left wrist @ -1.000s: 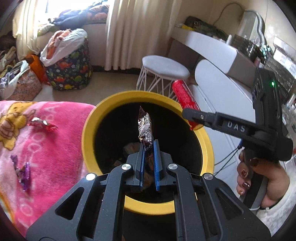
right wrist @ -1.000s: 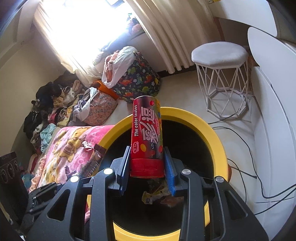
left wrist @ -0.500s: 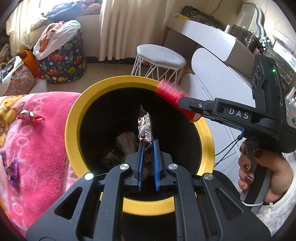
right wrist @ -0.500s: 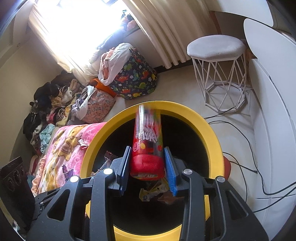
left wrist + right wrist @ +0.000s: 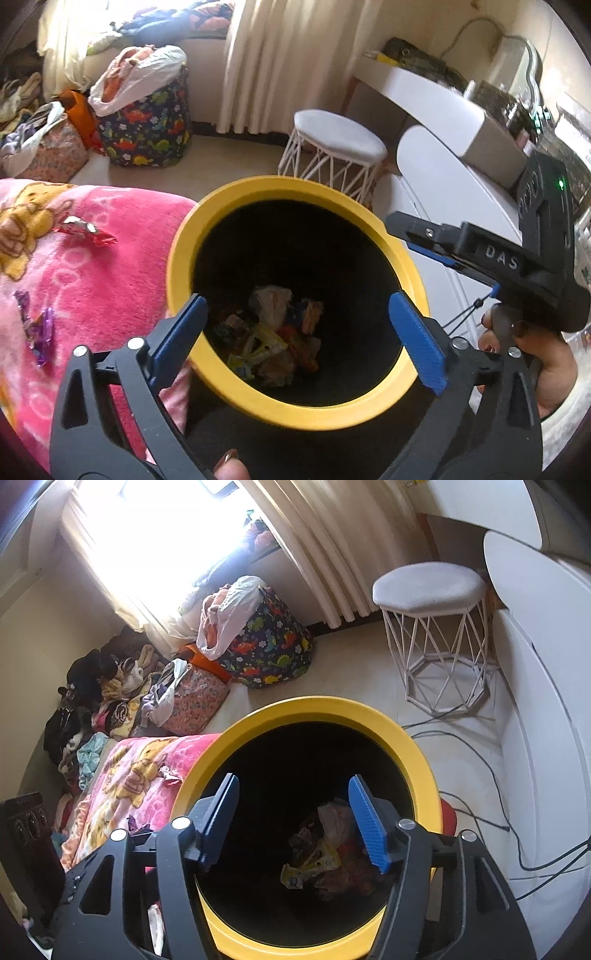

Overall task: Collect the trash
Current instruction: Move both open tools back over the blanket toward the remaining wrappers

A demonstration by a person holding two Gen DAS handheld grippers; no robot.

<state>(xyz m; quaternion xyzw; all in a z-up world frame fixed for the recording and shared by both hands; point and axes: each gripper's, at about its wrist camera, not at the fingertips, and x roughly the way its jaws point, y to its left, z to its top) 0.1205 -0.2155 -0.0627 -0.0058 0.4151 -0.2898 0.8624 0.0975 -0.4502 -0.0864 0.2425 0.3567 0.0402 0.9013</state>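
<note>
Left claw (image 5: pixel 297 325) spreading wide over the yellow-rimmed bin (image 5: pixel 255 188), nothing between the pads. Right claw (image 5: pixel 293 821) opening too, empty. Trash (image 5: pixel 271 339) heaped at the bin's bottom, perhaps mostly wrappers, too dark to sort. Two loose wrappers (image 5: pixel 88 230) on the pink blanket (image 5: pixel 110 280) beside.

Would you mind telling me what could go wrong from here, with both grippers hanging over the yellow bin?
1. Both the left gripper and right gripper, jaws opening and empty, crowd one bin; they might collide when withdrawing.
2. The red wrapper and purple wrapper lie on soft pink blanket; a pinch may snag fabric.
3. A knock to the rim could tip the bin.
</note>
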